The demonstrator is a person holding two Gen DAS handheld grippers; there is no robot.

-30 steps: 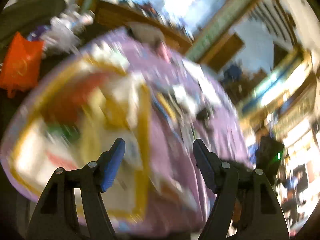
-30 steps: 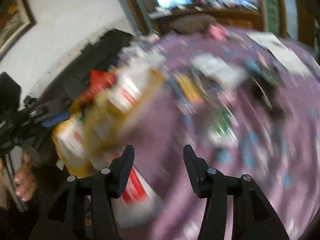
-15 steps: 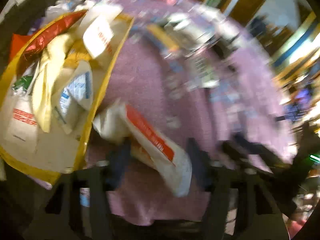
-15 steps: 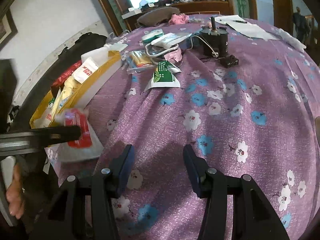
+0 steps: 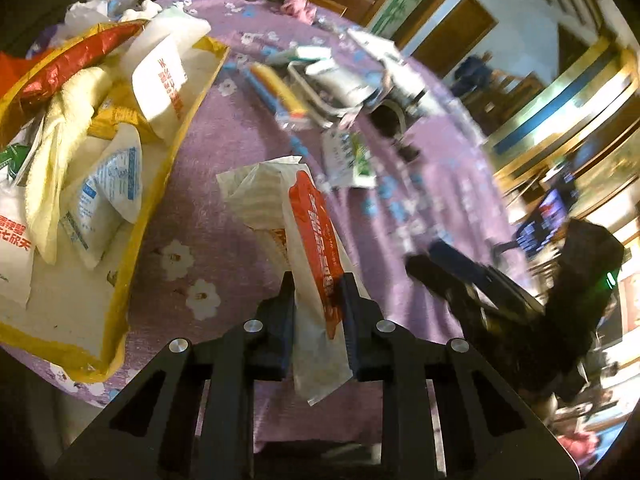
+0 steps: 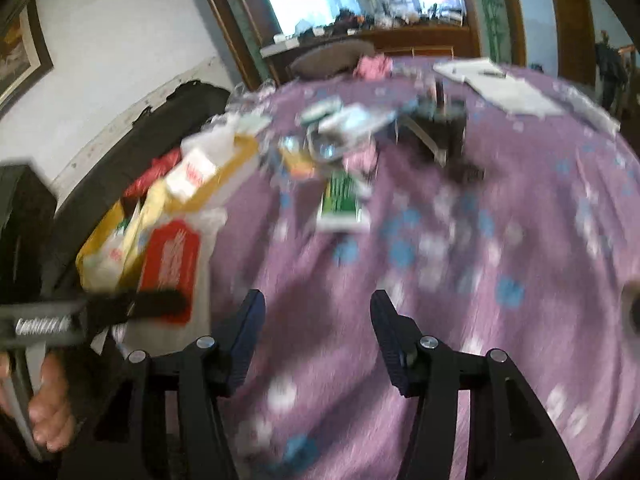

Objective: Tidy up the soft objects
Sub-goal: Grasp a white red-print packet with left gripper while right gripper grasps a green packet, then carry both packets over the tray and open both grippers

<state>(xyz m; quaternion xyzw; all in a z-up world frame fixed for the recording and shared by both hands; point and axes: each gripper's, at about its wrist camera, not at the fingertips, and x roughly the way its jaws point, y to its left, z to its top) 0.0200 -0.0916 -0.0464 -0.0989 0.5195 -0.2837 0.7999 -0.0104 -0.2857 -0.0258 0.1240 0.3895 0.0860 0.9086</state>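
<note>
My left gripper [image 5: 318, 284] is shut on a white soft packet with a red label [image 5: 308, 216], held upright above the purple flowered tablecloth [image 5: 224, 152]. The packet also shows in the right wrist view [image 6: 170, 248], at the left, pinched by the left gripper [image 6: 160, 304]. A yellow-rimmed tray [image 5: 156, 196] at the left holds several soft packets and a pale yellow cloth [image 5: 60, 148]; it also shows in the right wrist view [image 6: 236, 160]. My right gripper [image 6: 316, 320] is open and empty over the cloth; it shows blurred in the left wrist view [image 5: 432, 264].
A green and white pouch [image 6: 340, 200] lies mid-table, also in the left wrist view [image 5: 352, 156]. Behind it are a yellow packet [image 5: 276, 88], white boxes [image 5: 336, 76] and a black device [image 6: 444, 128]. White papers [image 6: 500, 84] lie far right. A dark bag [image 6: 152, 136] stands behind the tray.
My left gripper has shut on the white and red packet and lifted it off the cloth beside the tray. My right gripper stays open; its view has swung and blurred.
</note>
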